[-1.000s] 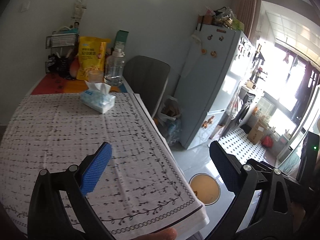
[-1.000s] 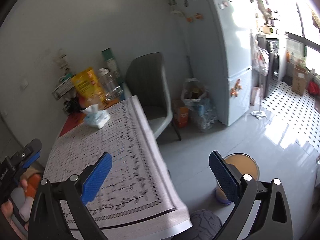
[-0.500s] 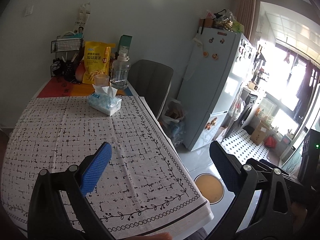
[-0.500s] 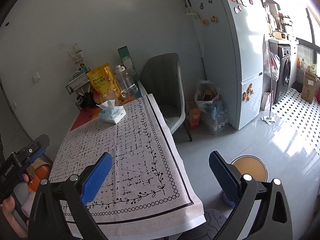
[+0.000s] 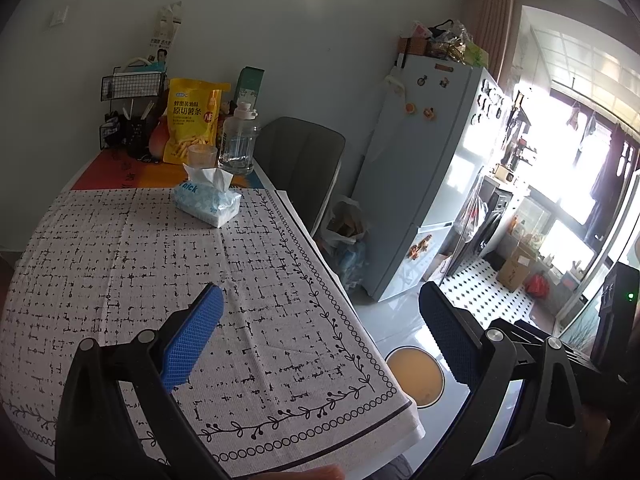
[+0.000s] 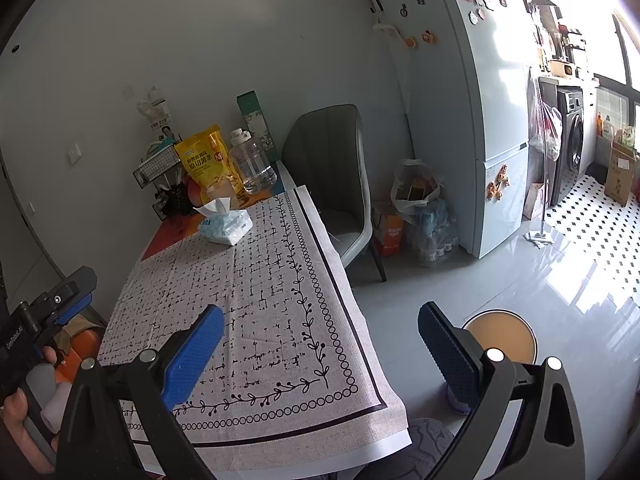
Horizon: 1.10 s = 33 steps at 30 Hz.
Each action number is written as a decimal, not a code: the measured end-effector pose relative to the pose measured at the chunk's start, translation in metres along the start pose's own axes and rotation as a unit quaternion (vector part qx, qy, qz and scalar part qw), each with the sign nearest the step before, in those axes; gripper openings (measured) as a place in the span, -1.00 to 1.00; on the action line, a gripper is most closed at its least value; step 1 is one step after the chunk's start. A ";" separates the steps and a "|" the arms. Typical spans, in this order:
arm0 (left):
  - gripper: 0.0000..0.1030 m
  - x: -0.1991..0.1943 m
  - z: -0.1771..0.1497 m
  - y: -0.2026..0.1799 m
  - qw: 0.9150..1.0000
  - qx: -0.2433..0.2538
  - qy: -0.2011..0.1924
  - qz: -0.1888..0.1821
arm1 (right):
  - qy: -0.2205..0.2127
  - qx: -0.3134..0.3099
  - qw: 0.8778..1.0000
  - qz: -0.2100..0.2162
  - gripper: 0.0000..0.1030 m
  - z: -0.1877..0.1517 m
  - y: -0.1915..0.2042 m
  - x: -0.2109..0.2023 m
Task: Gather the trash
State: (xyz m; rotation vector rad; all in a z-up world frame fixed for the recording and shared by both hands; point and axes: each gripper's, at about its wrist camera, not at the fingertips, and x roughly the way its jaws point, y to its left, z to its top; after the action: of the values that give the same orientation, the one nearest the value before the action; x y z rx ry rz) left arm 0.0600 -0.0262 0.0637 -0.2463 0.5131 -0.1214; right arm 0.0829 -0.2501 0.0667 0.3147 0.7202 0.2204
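Note:
My left gripper (image 5: 320, 336) is open and empty, held above the near right part of the table with the patterned cloth (image 5: 120, 264). My right gripper (image 6: 320, 340) is open and empty, above the table's near right corner (image 6: 280, 320). A round bin with a tan lid (image 5: 416, 372) stands on the floor by that corner; it also shows in the right wrist view (image 6: 504, 338). No loose trash shows on the cloth. The left gripper's body (image 6: 44, 320) shows at the left edge of the right wrist view.
A blue tissue pack (image 5: 208, 198), yellow snack bag (image 5: 192, 122), water jug (image 5: 238, 142), glass (image 5: 202, 156) and wire rack (image 5: 132, 108) stand at the table's far end. A grey chair (image 6: 332, 176), bags (image 6: 416, 200) and a fridge (image 6: 468, 100) stand to the right.
Both grippers have pulled back and risen, so more of the table and floor shows. Both stay open and empty.

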 end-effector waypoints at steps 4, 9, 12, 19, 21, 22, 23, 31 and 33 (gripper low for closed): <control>0.89 0.001 -0.001 -0.002 1.000 0.000 0.002 -0.001 | 0.000 -0.003 1.000 0.003 0.85 -0.001 0.001 0.001; 0.89 0.003 -0.003 -0.001 1.000 -0.002 0.005 0.000 | 0.000 0.003 1.000 0.004 0.85 -0.002 -0.001 0.003; 0.89 0.003 -0.004 -0.001 1.000 -0.004 0.006 0.001 | 0.000 0.005 1.000 0.004 0.85 -0.002 -0.003 0.003; 0.89 0.002 -0.004 -0.002 1.000 -0.004 0.006 0.001 | 0.002 0.003 1.000 0.006 0.85 -0.003 -0.003 0.004; 0.89 0.003 -0.004 -0.002 1.000 -0.004 0.007 0.001 | 0.004 0.003 1.000 0.007 0.85 -0.004 -0.003 0.005; 0.89 0.003 -0.004 -0.002 1.000 -0.004 0.006 0.001 | 0.004 0.004 1.000 0.008 0.85 -0.004 -0.003 0.005; 0.89 0.003 -0.004 -0.002 1.000 -0.003 0.007 0.001 | 0.004 0.003 1.000 0.008 0.85 -0.004 -0.002 0.005; 0.89 0.003 -0.006 -0.001 1.000 -0.002 0.006 0.000 | 0.003 0.003 1.000 0.008 0.85 -0.005 -0.002 0.004; 0.89 0.003 -0.006 -0.001 1.000 -0.003 0.006 0.000 | 0.002 0.003 1.000 0.008 0.85 -0.004 -0.001 0.004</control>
State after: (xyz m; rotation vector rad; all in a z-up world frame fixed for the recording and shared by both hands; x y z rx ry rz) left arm 0.0597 -0.0292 0.0577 -0.2508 0.5262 -0.1216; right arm 0.0834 -0.2491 0.0607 0.3258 0.7234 0.2349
